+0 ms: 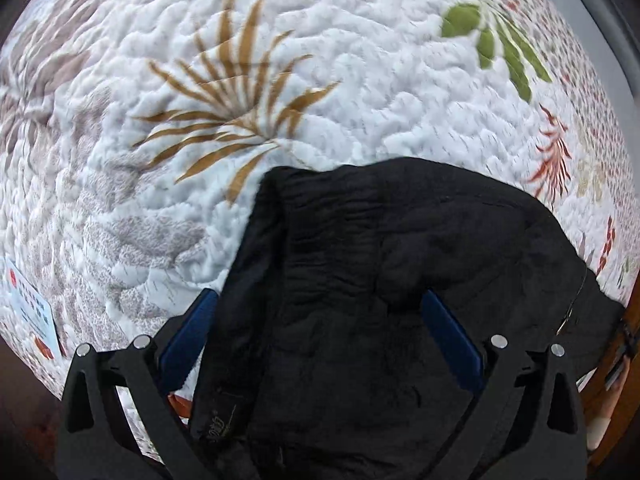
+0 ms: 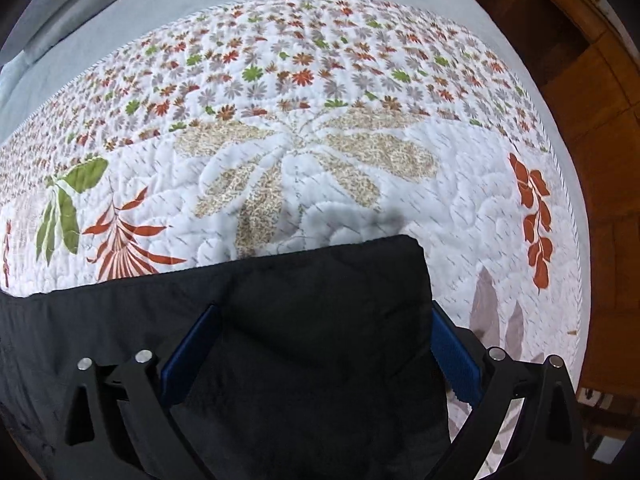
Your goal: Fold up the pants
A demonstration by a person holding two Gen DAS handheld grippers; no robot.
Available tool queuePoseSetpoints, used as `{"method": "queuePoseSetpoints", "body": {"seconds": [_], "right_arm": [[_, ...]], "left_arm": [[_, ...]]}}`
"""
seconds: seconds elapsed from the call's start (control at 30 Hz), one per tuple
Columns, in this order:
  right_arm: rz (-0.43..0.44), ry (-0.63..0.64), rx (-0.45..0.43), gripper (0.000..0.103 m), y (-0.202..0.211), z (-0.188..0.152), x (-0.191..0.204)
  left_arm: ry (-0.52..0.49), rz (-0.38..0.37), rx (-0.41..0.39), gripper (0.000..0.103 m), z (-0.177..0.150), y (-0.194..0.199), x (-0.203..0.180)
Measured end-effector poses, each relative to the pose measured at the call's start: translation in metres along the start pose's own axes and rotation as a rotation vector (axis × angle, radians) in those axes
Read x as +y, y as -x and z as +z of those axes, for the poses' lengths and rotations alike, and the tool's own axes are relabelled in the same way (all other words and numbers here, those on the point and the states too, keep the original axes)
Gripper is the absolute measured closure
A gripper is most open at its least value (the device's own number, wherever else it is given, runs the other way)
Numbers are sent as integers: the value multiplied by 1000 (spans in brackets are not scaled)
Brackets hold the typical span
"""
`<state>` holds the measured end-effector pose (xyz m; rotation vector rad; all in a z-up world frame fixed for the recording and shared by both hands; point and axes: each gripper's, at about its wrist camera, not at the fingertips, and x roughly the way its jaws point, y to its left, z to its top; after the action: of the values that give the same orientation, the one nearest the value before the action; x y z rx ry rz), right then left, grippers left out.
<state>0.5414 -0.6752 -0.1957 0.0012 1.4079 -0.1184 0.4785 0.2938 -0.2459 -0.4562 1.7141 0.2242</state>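
Black pants [image 1: 380, 264] lie on a white quilted bedspread with leaf prints [image 1: 280, 60]. In the left wrist view my left gripper [image 1: 320, 300] is open, its blue pads [image 1: 188, 336] spread wide on either side of the gathered waistband end. In the right wrist view my right gripper [image 2: 324, 316] is open over a corner of the pants [image 2: 312, 300], one blue pad [image 2: 456, 360] at the cloth's right edge, the other on the cloth. Whether the fingers touch the cloth I cannot tell.
The quilt [image 2: 280, 160] covers a bed with a pale blue sheet [image 2: 120, 12] beyond it. A wooden floor [image 2: 592, 120] lies to the right of the bed. A small printed label [image 1: 32, 308] sits on the quilt's left edge.
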Motion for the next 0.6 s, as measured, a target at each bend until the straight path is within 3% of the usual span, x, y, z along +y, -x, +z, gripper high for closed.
{"method": "queuePoseSetpoints", "body": {"seconds": [0.1,0.17,0.23,0.33,0.4,0.6], "right_arm": [[4,6,-34,9,6,-12,1],[-5,10,-43,21,9,-16,5],[-8,11,-54,52,17,-23,7],[-8,28,-58,83,29,-29,11],[-6,43,-70,88,39,-29,15],[50,86,-182,92,87,-54,29]], "left_arm": [[-78,-30,-16,13,-2,1,-38],[-122,47,-32,21,-6,1,-52],[-144,70,-52,30,-12,3,-64],[-133,5,-63,51,-22,8,-73],[-140,-19,-69,66,-32,15,-81],[-254,54,-138,81,-72,30,-122]]}}
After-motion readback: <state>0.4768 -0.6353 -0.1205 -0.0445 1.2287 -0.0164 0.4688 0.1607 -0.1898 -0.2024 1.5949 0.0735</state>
